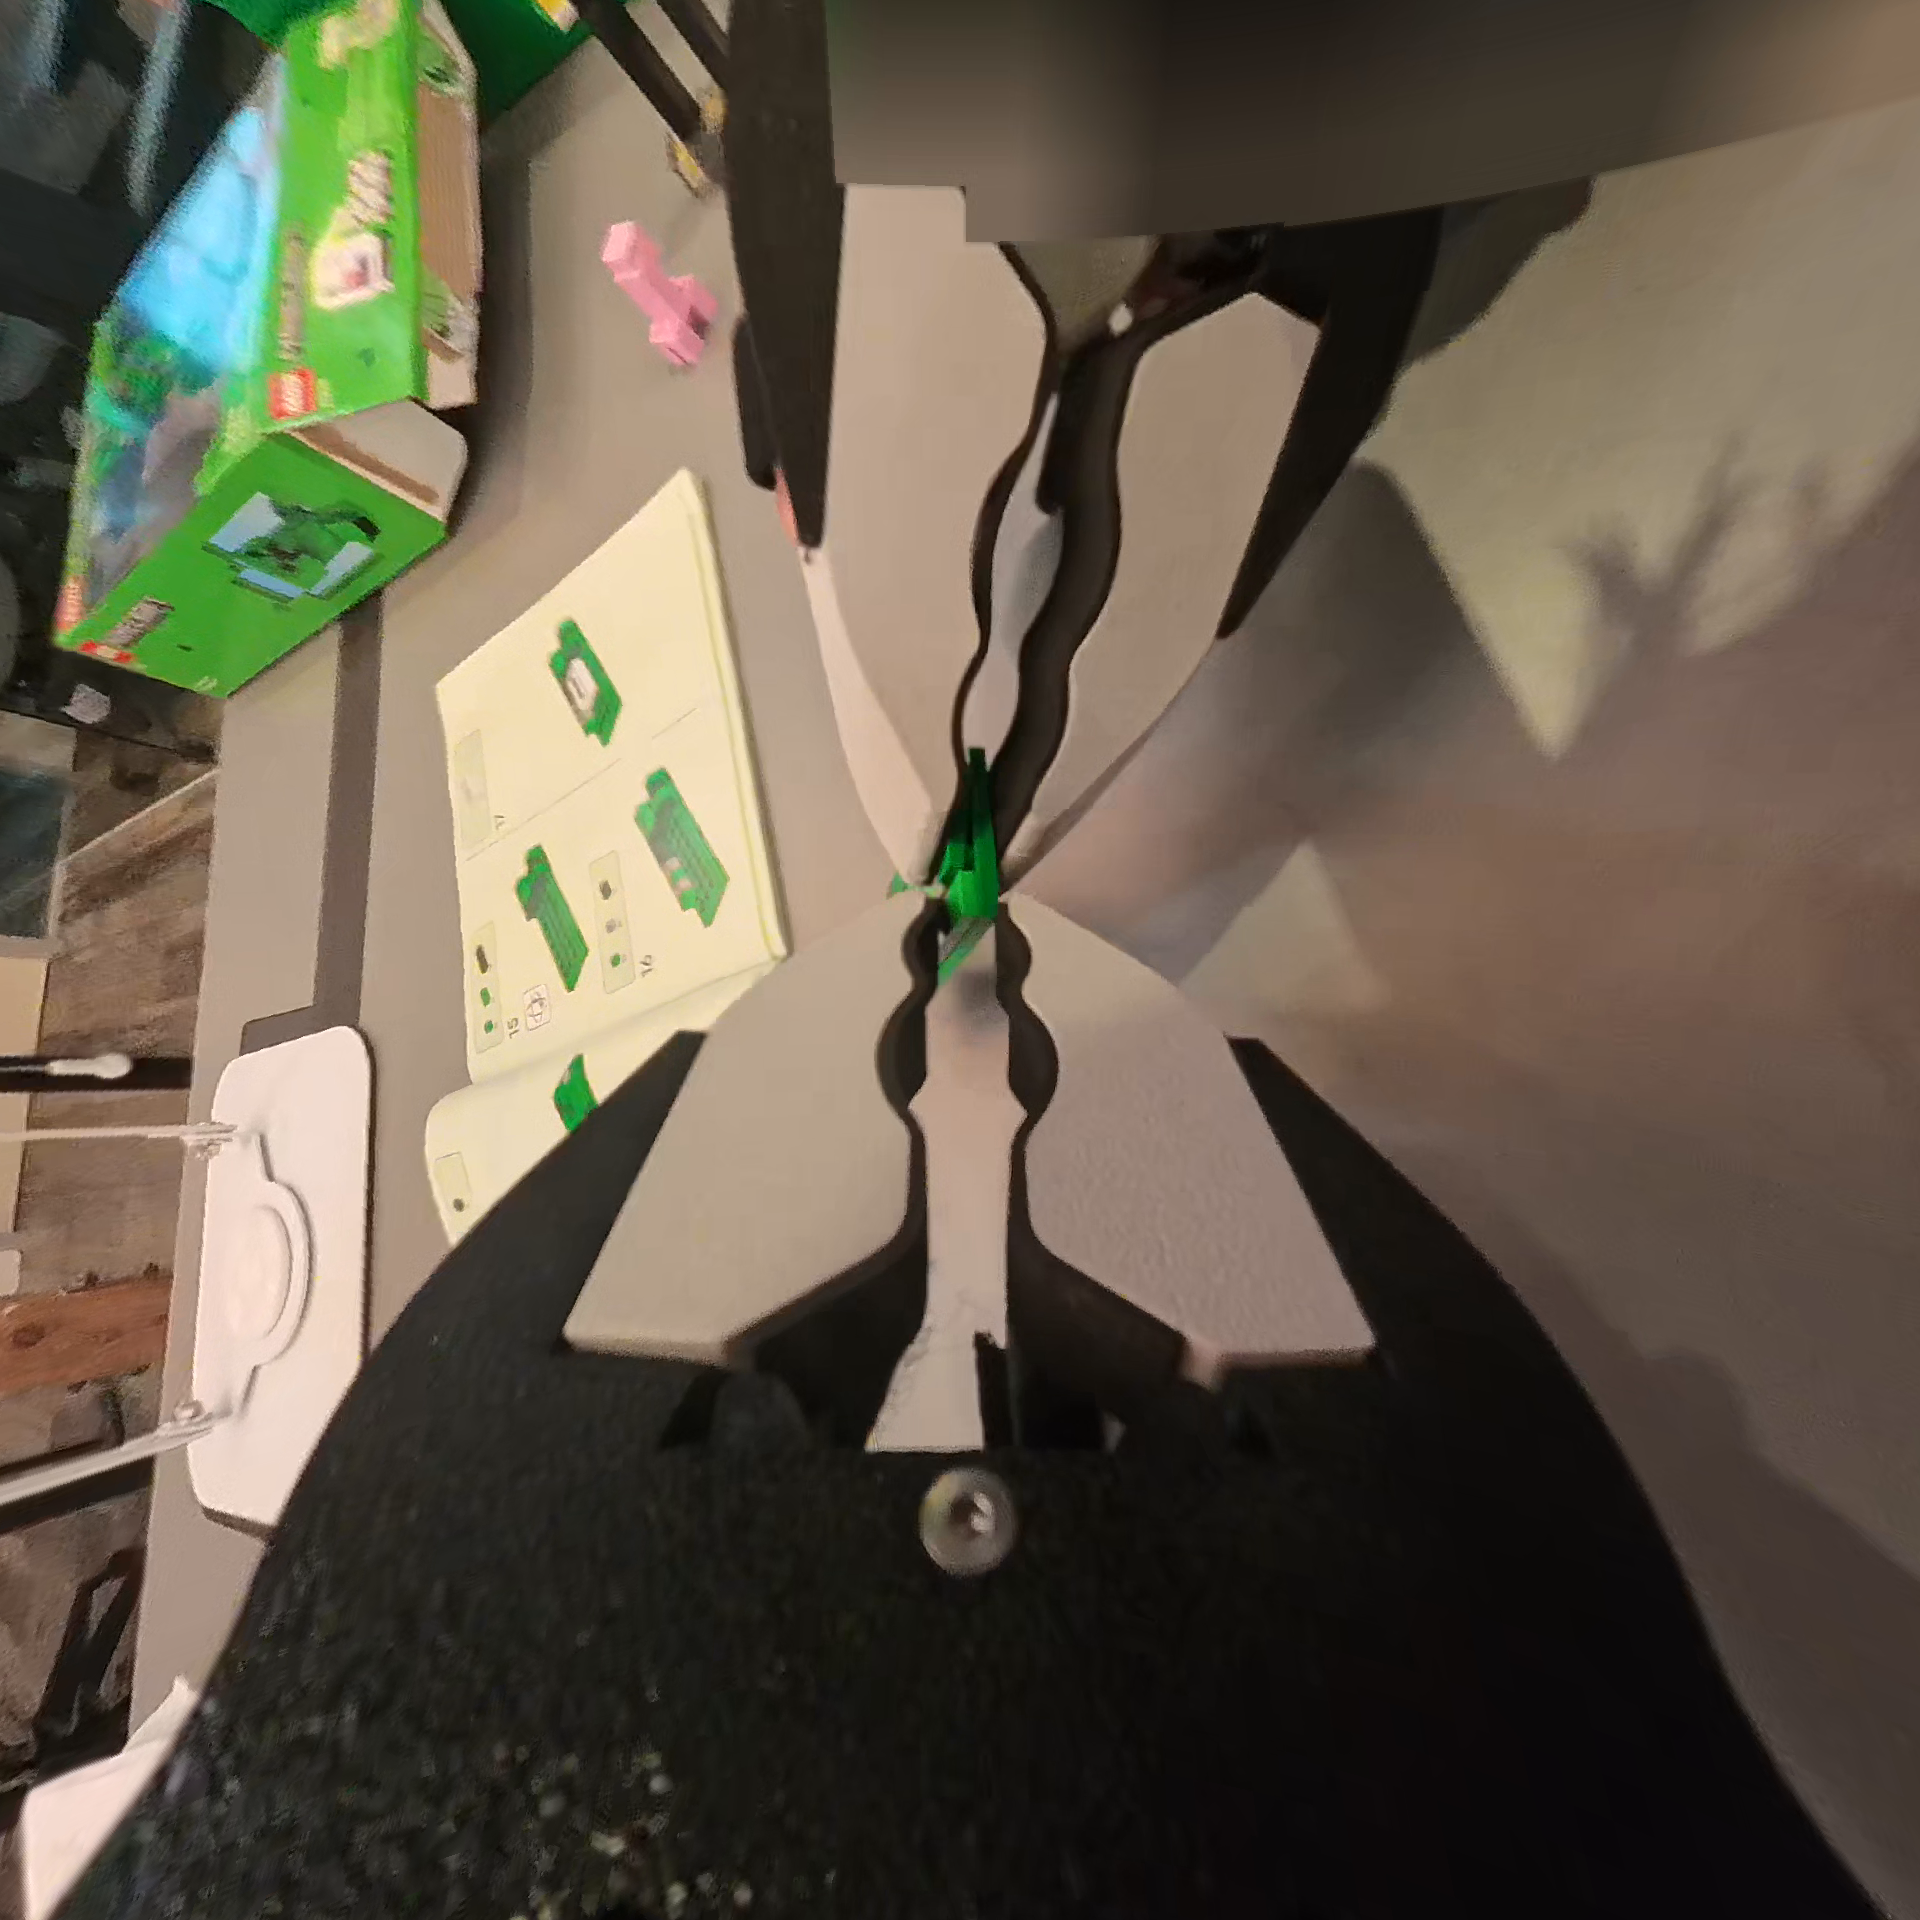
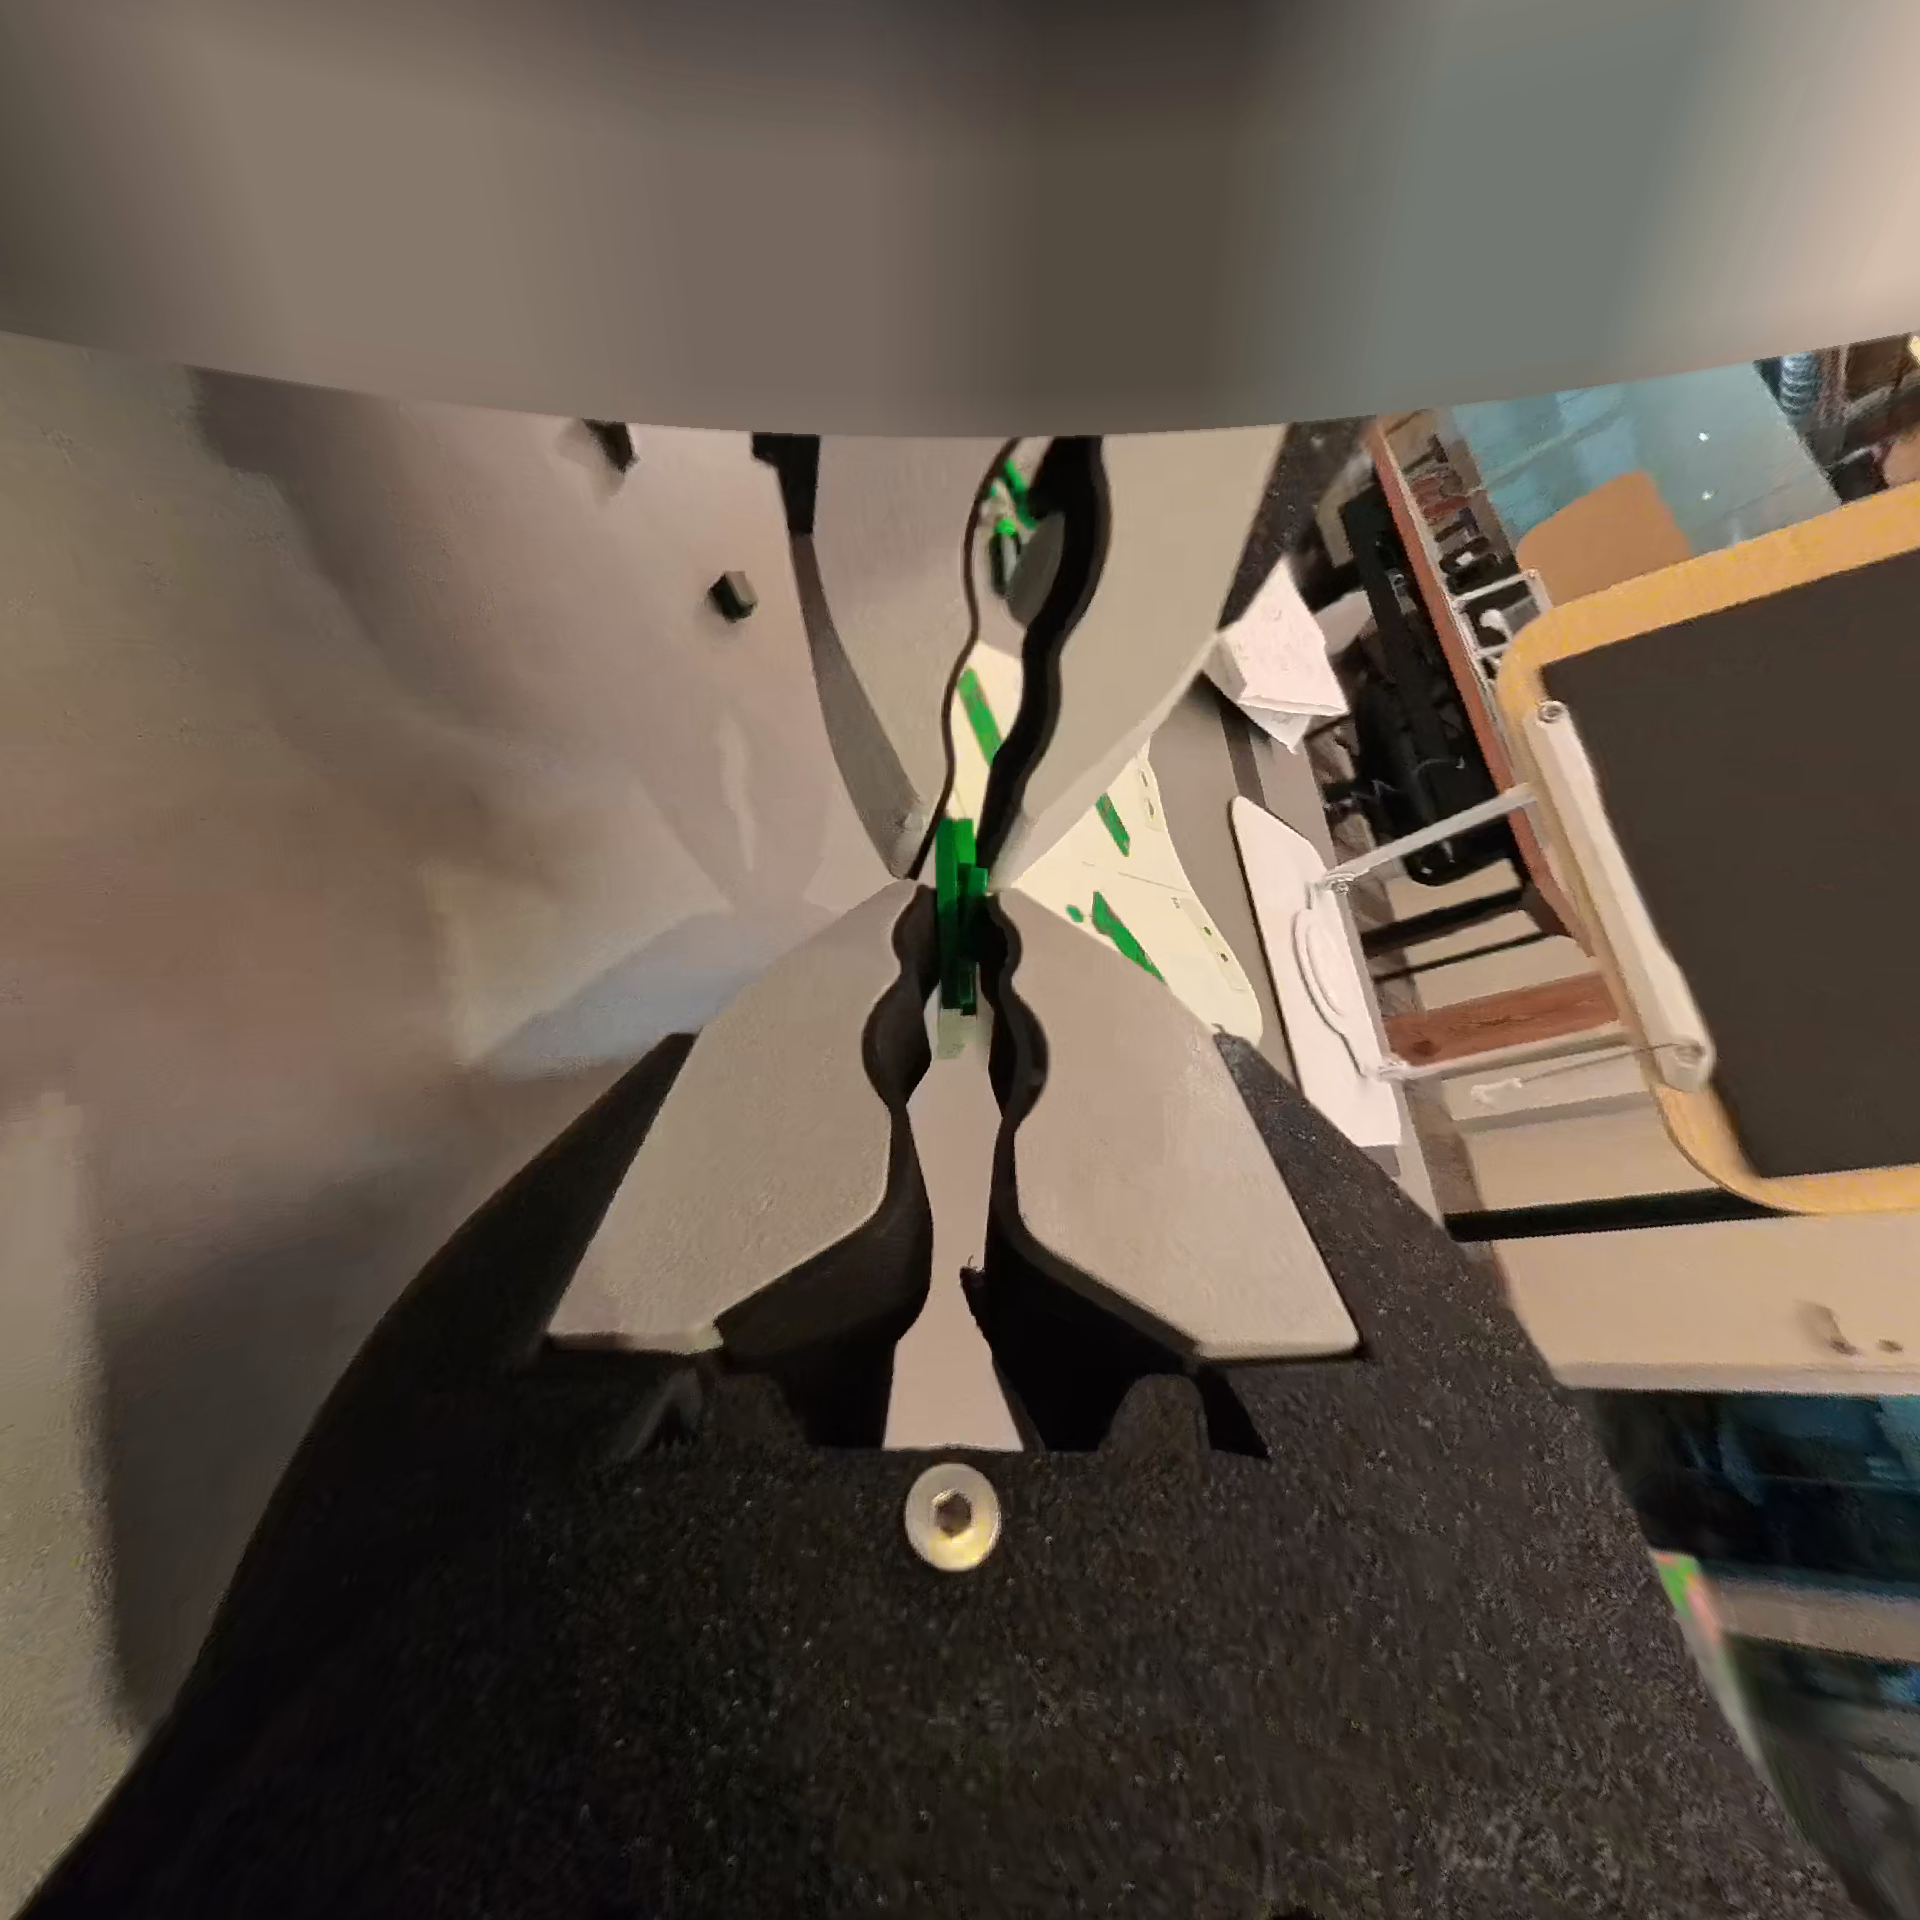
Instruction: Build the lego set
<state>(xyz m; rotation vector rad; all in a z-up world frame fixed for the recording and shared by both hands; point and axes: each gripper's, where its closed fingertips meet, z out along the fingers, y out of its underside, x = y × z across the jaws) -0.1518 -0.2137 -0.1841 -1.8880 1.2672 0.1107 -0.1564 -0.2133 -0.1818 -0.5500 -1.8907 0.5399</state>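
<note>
A small green lego assembly (image 1: 968, 881) is held in the air, edge-on, between both grippers, which meet tip to tip. My left gripper (image 1: 961, 930) comes from below in the left wrist view and is shut on its near end. The right gripper (image 1: 977, 821) comes from above and pinches its far end. In the right wrist view my right gripper (image 2: 951, 920) is shut on the green assembly (image 2: 954, 868), and the left gripper (image 2: 961, 831) grips it from the top. Most of the assembly is hidden by the fingers.
On the grey table lie an open instruction booklet (image 1: 613, 810), a green lego box (image 1: 281, 416) and a pink lego figure (image 1: 670, 301). A white mat (image 1: 281, 1247) lies at the table edge. A wood-rimmed dark panel (image 2: 1714, 831) stands off the table's side. My left and right fingertips are right by each other.
</note>
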